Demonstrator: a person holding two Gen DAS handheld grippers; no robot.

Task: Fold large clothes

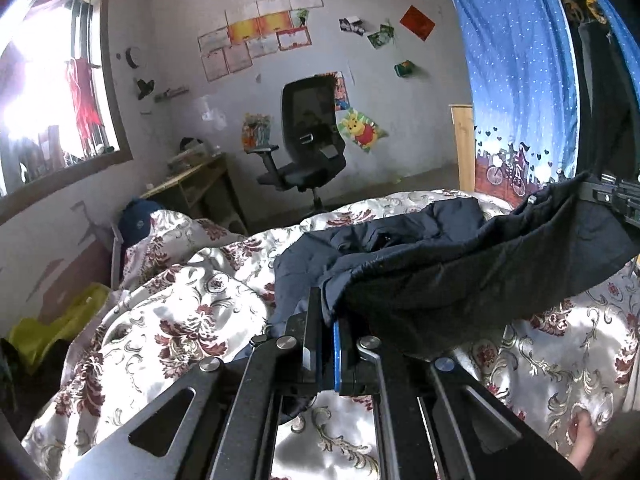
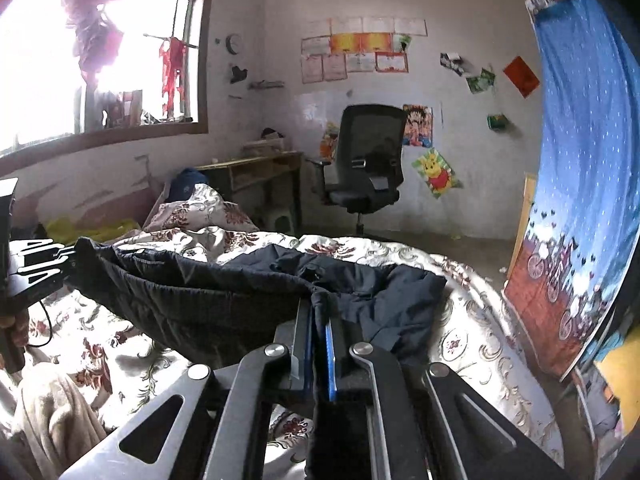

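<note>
A large dark navy garment (image 1: pixel 460 256) lies partly on the bed; its near edge is lifted and stretched between my two grippers. My left gripper (image 1: pixel 326 320) is shut on one corner of that edge. My right gripper (image 2: pixel 319 320) is shut on the other corner of the garment (image 2: pixel 224 292). In the left wrist view the right gripper (image 1: pixel 616 196) shows at the right edge. In the right wrist view the left gripper (image 2: pixel 44 268) shows at the left edge. The far part of the garment rests crumpled on the cover.
The bed has a white floral quilt (image 1: pixel 180 312) (image 2: pixel 472 332), bunched at the far left. Beyond it stand a black office chair (image 2: pixel 366 164), a wooden desk (image 2: pixel 256 172) and a window (image 2: pixel 100 52). A blue curtain (image 2: pixel 580 160) hangs at the right.
</note>
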